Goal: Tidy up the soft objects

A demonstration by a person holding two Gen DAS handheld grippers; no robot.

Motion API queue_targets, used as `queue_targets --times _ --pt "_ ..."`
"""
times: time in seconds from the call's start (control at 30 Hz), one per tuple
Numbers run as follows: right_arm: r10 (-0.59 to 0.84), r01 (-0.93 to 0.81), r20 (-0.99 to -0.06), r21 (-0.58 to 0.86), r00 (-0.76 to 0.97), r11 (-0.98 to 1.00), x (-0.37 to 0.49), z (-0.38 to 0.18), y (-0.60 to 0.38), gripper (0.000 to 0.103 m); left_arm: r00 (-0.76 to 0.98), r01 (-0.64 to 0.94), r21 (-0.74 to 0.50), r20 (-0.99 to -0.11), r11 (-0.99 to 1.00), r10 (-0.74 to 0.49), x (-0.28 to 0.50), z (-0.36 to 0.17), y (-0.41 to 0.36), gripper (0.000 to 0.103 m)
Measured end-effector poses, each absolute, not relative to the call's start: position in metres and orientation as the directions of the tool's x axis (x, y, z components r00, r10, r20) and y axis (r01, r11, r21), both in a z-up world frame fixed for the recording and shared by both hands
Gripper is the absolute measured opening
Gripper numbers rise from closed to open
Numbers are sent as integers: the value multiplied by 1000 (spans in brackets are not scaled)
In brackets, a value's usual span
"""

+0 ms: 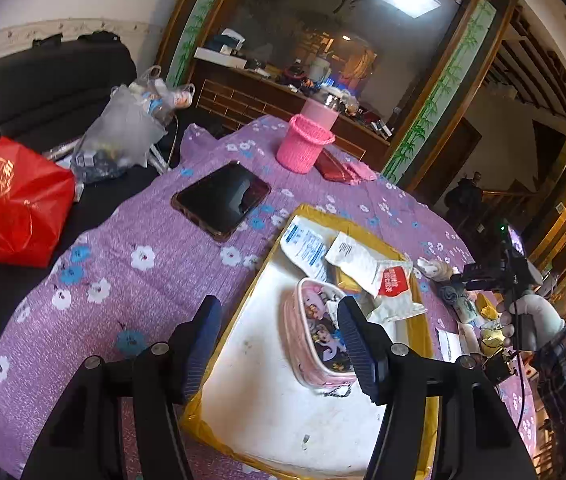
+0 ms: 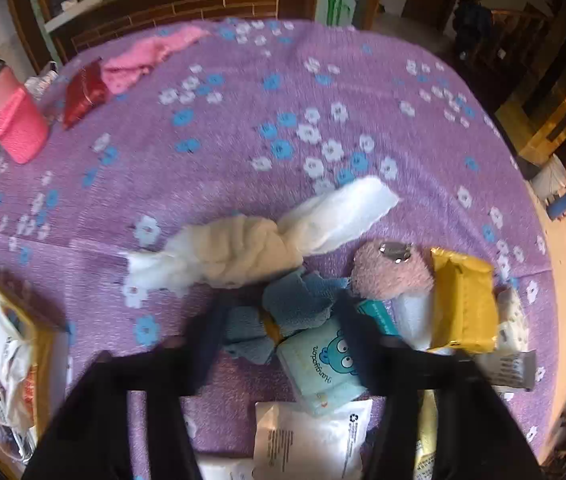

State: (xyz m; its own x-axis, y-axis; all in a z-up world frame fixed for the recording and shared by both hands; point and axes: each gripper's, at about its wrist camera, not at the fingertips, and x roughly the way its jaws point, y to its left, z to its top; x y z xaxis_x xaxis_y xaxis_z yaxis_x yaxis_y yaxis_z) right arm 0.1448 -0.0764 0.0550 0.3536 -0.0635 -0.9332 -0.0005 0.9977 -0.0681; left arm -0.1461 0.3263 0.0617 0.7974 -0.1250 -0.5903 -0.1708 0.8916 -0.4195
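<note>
My left gripper (image 1: 279,346) stands open over a yellow-rimmed tray (image 1: 261,276). A pink cartoon pouch (image 1: 315,344) lies on the tray's white floor, touching neither finger as far as I can see. White paper packets (image 1: 355,260) lie at the tray's far end. My right gripper (image 2: 283,332) points down at a pile of soft things, and its blurred fingers sit against both sides of a blue cloth (image 2: 299,304). A light-blue tissue pack (image 2: 323,364) lies just under that cloth. A knotted cream cloth (image 2: 243,252) and a pink plush (image 2: 391,272) lie beyond.
A purple flowered tablecloth (image 2: 243,128) covers the round table. On it are a phone (image 1: 221,198), a pink knitted cup holder (image 1: 303,144), a red wallet (image 1: 333,168) and a yellow pack (image 2: 463,300). A red bag (image 1: 15,200) sits on the dark sofa. A gloved hand (image 1: 531,320) holds the right gripper.
</note>
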Motion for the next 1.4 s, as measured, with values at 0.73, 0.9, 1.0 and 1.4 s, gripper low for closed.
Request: queue_targets --times 0.73,0.9,1.0,1.4 --pt "374 -428 -854 205 360 880 10 139 27 9 783 -171 -458 -601 873 -162 -166 50 321 64" --pt "403 -592 -888 207 220 779 -27 115 96 9 785 -179 -450 -601 875 -149 -173 51 326 64" --pt "346 -636 -921 159 180 755 -34 89 127 9 786 -185 -450 -601 874 -144 -176 52 328 64" --pt "281 -584 -920 73 275 809 -15 67 129 27 781 -191 -448 -608 874 -141 -179 53 327 64"
